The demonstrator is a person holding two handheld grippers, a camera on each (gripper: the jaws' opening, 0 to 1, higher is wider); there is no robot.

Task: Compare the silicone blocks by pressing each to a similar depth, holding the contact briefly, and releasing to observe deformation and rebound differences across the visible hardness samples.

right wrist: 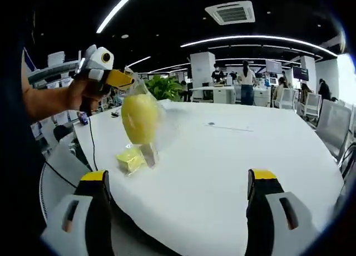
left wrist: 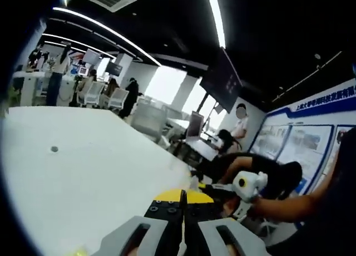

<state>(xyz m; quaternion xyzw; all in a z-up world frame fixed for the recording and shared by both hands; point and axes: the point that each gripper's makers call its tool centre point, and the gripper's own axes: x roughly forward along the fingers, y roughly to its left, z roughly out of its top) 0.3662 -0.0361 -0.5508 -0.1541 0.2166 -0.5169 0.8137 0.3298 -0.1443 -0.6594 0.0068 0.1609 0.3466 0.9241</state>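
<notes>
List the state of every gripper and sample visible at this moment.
left gripper: jaws closed together; seen lifted off the table in the right gripper view.
right gripper: jaws wide open, holding nothing.
yellow piece in clear bag: hanging from the left gripper, above the table.
small yellow block: lying on the white table.

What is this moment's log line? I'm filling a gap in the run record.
left gripper: shut on clear bag, lifted | right gripper: open | yellow block: on table

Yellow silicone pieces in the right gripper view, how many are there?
2. A rounded yellow piece hangs in a clear bag pinched by the left gripper; a flat yellow block lies on the white table below. More may be hidden.
</notes>
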